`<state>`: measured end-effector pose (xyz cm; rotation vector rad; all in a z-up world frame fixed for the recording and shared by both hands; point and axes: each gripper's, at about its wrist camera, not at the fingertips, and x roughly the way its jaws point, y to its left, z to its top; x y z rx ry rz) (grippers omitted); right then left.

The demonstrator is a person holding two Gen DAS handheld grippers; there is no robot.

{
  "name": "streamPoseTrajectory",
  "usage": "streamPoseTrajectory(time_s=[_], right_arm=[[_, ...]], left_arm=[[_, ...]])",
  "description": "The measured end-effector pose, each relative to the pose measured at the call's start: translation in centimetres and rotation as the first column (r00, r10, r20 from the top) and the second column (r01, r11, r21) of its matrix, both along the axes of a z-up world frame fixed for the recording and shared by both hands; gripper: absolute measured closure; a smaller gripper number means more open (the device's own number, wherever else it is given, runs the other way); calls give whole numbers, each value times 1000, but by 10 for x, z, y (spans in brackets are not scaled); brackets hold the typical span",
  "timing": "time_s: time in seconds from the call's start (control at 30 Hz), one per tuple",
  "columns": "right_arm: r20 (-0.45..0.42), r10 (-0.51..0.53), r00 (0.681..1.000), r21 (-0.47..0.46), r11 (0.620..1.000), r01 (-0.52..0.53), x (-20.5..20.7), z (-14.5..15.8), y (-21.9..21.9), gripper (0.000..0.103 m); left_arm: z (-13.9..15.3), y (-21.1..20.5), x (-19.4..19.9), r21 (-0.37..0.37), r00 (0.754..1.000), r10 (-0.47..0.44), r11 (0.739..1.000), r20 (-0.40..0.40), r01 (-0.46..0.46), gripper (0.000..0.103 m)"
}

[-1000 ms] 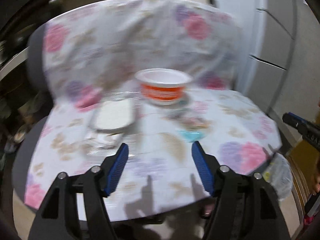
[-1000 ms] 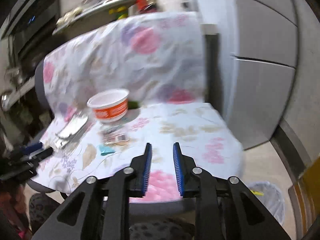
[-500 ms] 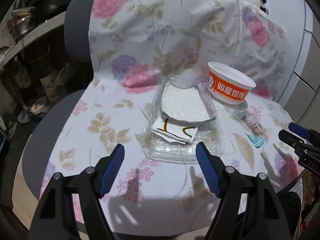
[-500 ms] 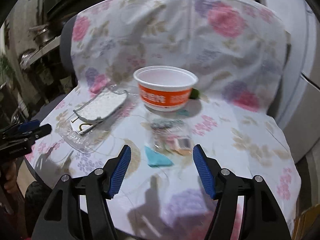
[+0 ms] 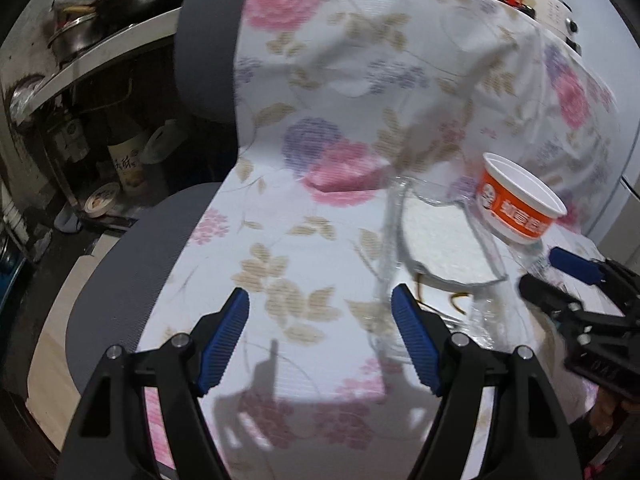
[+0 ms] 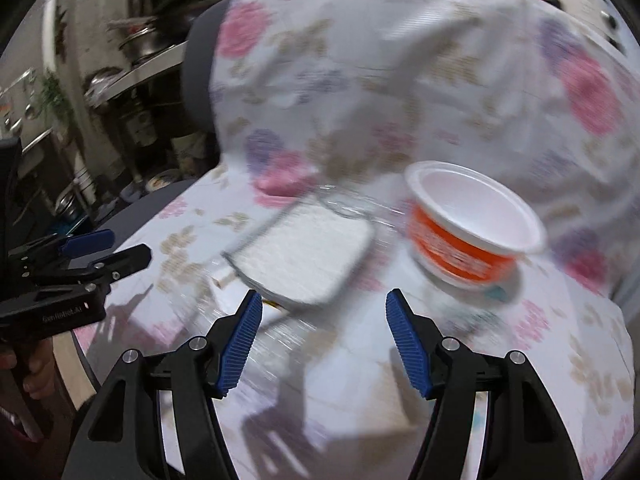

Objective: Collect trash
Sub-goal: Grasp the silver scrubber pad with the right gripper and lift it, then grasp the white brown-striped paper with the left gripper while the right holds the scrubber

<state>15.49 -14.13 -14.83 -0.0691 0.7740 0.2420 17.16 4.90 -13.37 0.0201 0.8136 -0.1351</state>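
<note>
Floral cloth: it covered the seat and back of a grey chair (image 5: 120, 280), and all the trash lay on the cloth (image 5: 304, 240).
Trash on seat: a clear plastic tray (image 6: 304, 256) with a white pad in it lay left of an orange and white instant-noodle bowl (image 6: 472, 232); small wrappers by the bowl were too blurred to name.
Left gripper (image 5: 320, 328): its fingers stood wide apart with nothing between them, over bare cloth just left of the tray.
Right gripper (image 6: 322, 332): its jaws had just been opening from nearly closed; they stood released and empty, now pointing at the near edge of the tray.
Change: a second earlier both cameras saw the chair from farther off; both views were now close over the seat.
Meaning: nothing was collected yet; I judge the tray was the first target, and thin plastic may slip or bend when pinched.
</note>
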Motion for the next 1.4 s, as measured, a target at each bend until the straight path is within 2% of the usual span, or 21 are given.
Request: streamPoseTrajectory(time_s=[0.17,0.33,0.4,0.5,0.53,0.57,0.6,0.63,0.77,0.9,1.03,1.23,1.4], right_arm=[[-19,65,998,-62,996,-66,21,-13,41,39],[-41,74,996,-128,989,-79,37,-27,61,53],[-42,66,997,-156,985,-72,41,-30,64,70],[-62,70,996,-173,982,-80,44,-34,66,82],[-60,74,996,-189,978,-84,43,-34,66,83],[-57,78,995,-194,977,-88,42,-33,66,87],[-58,85,995,-194,976,-95,41,-32,65,96],[-52,89,995,-199,975,-97,38,-29,64,98],[22,64,998,-194,979,-59,25,-2,47,100],[121,-30,992,-165,985,50,-1,40,5,100],[184,-127,975,-133,979,153,-30,67,-35,100],[224,-226,948,-90,964,251,-65,79,-83,100],[176,-266,948,-18,962,273,-79,65,-108,100]], left_arm=[[-10,16,9,-17,1000,11,1000,-14,-12,31],[-13,26,12,-50,1000,15,999,-19,-16,31],[-12,26,11,-52,1000,8,999,-14,-9,31],[-10,25,8,-59,1000,-2,998,-10,2,31],[-9,25,7,-59,1000,-5,998,-7,5,31],[-8,24,7,-60,1000,-8,998,-5,8,31],[-6,22,5,-63,1000,-15,998,-2,15,31],[-5,20,4,-63,1000,-20,998,-1,20,31],[0,7,-2,-50,998,-57,997,11,58,31],[4,-15,-7,-35,992,-124,992,15,124,31],[4,-46,-6,-16,981,-194,981,17,194,31],[-10,-80,11,7,967,-252,968,-21,252,36],[-35,-93,30,70,961,-262,961,-93,269,39]])
